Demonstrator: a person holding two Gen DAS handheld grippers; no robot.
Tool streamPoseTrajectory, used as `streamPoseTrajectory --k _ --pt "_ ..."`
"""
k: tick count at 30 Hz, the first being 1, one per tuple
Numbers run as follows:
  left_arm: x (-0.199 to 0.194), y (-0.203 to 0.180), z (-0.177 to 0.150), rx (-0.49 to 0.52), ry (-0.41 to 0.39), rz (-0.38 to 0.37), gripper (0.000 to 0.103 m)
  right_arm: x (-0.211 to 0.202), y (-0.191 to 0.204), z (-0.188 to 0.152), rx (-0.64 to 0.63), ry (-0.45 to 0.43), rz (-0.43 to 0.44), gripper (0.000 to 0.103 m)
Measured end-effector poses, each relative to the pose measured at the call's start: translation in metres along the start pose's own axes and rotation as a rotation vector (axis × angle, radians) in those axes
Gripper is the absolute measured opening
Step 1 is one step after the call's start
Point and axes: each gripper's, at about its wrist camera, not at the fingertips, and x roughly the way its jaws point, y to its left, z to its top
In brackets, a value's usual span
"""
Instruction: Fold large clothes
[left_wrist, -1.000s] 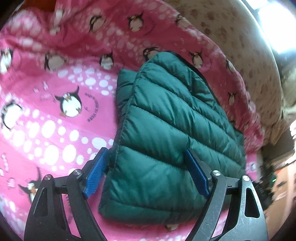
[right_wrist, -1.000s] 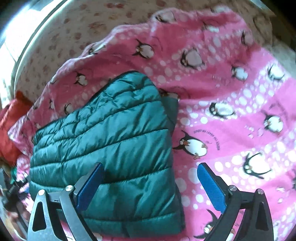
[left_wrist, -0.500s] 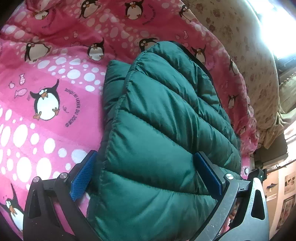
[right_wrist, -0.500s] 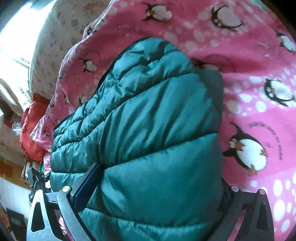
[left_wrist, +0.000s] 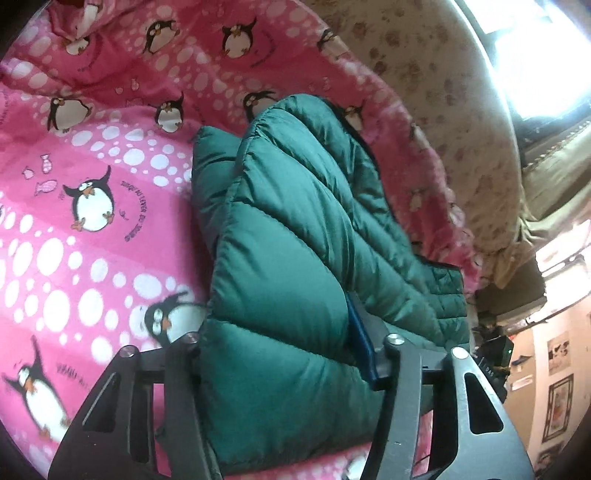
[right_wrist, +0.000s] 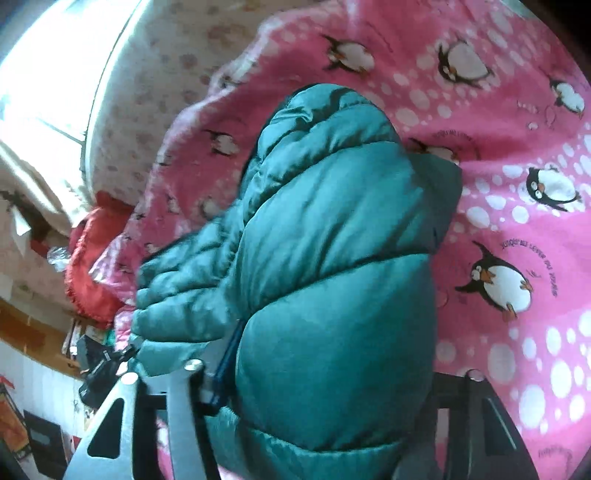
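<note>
Since a second ago: your fingers stood spread either side of the near hem; both pairs have now pushed in over it and are closing on the padding.

Item 1, left gripper (left_wrist: 284, 354). Fingers closing, with a thick bulge of the green puffer jacket (left_wrist: 295, 236) pinched between them. The blue pad (left_wrist: 360, 341) on the right-hand finger presses into the quilting; the other finger is buried behind the fabric.

Item 2, right gripper (right_wrist: 328, 373). Fingers closing likewise, a fat roll of the same jacket wedged between them. One blue pad edge shows at the left of the roll; the far finger is hidden behind the padding.

Item 3, jacket. Already folded into a narrow quilted bundle, lying on the pink penguin blanket (left_wrist: 92, 258) that covers the bed, near the blanket's edge where the pale floral bedding (left_wrist: 443, 122) begins. Its near end is bunched up in your fingers; its far end rests on the blanket.

Item 4, surroundings. A red cloth (right_wrist: 92, 266) sits beyond the blanket's edge in the right wrist view.

Step in hand, as judged: taking hold of the near end for a further fold.

Next move calls for: a firm hold at both sides, then an even lift, carrying the near end over towards the far end. Slippery, puffy padding may squeeze out, so keep both hands level.
</note>
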Motion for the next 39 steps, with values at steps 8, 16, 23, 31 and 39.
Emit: streamPoseTrajectory --k 8,16,23,31,39 --pt "-0.065 -0.006 -0.047 0.058 0.08 -0.071 0.051 -0.057 0.031 -0.048 -0.009 0.041 0.091 0.052" --pt "-0.062 0.034 -0.094 0.005 0.15 0.063 0.078 -0.051 -0.002 -0.101 0.034 0.109 -0.128 0.073" --pt "-0.098 -0.004 -0.098 0.172 0.001 0.245 0.081 -0.077 0.011 -0.101 -0.04 0.047 -0.29 0.087" --pt "-0.115 -0.043 -0.111 0.288 -0.13 0.299 0.081 -0.124 0.058 -0.108 -0.183 -0.07 -0.325 0.087" --pt "-0.066 -0.062 -0.118 0.374 -0.13 0.414 0.081 -0.086 0.105 -0.133 -0.291 -0.143 -0.326 0.087"
